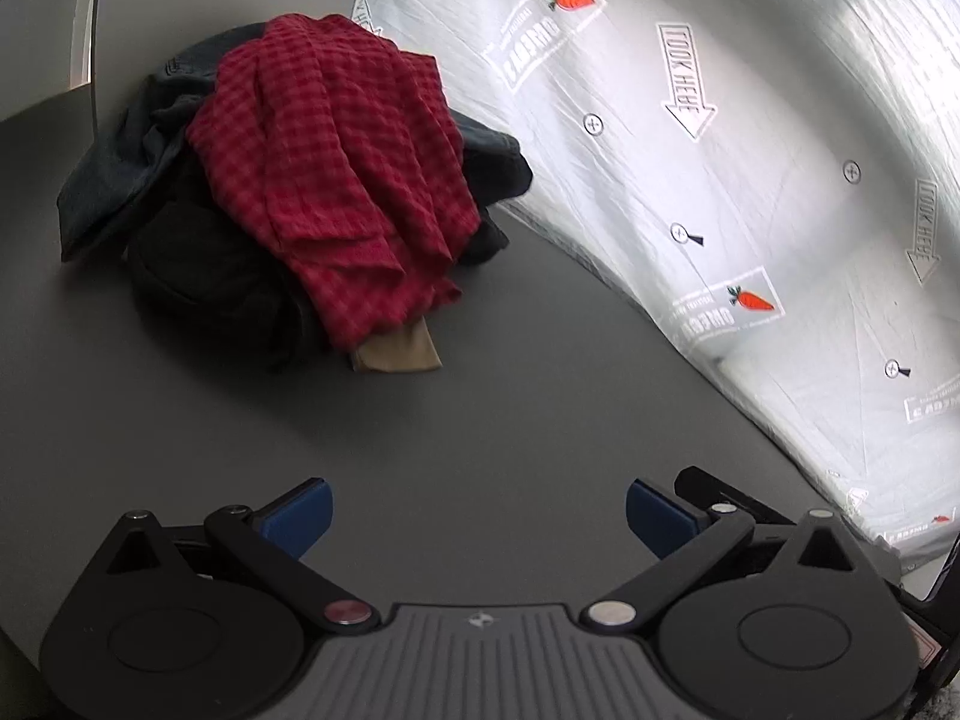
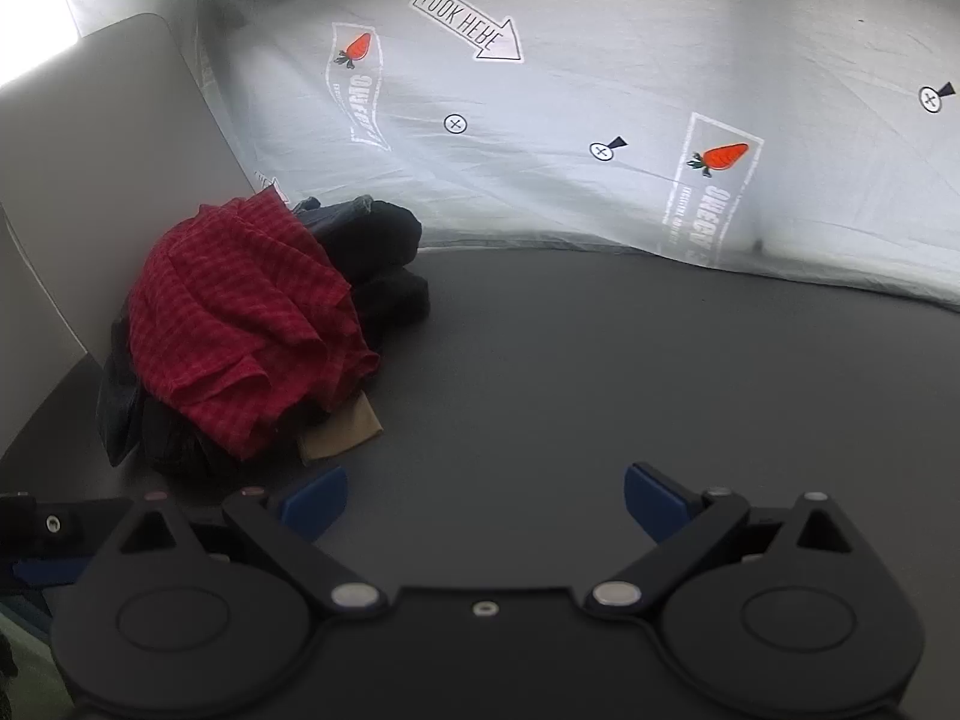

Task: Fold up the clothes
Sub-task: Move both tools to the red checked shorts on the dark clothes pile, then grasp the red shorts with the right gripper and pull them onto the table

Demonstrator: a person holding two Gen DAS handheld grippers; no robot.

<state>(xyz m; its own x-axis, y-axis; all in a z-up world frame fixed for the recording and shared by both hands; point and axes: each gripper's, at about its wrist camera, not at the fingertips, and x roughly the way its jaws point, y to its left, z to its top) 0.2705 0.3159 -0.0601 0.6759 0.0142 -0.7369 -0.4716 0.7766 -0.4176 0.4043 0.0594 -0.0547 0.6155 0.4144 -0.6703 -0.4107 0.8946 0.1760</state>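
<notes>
A heap of clothes lies on the dark grey table [image 1: 420,420]. On top is a red checked garment [image 1: 336,168], with black [image 1: 198,264] and dark blue-grey [image 1: 114,180] clothes under it and a tan piece [image 1: 399,351] poking out at the front. In the right wrist view the red garment [image 2: 240,312] lies at the left, the tan piece [image 2: 342,429] below it. My left gripper [image 1: 477,513] is open and empty, short of the heap. My right gripper [image 2: 483,501] is open and empty, to the right of the heap.
A pale grey sheet printed with carrots and arrows [image 1: 720,120] covers a bed beyond the table's far edge; it also fills the back of the right wrist view [image 2: 600,90]. A light wall or panel [image 2: 90,150] stands behind the heap. Part of the left gripper [image 2: 36,525] shows at the left edge.
</notes>
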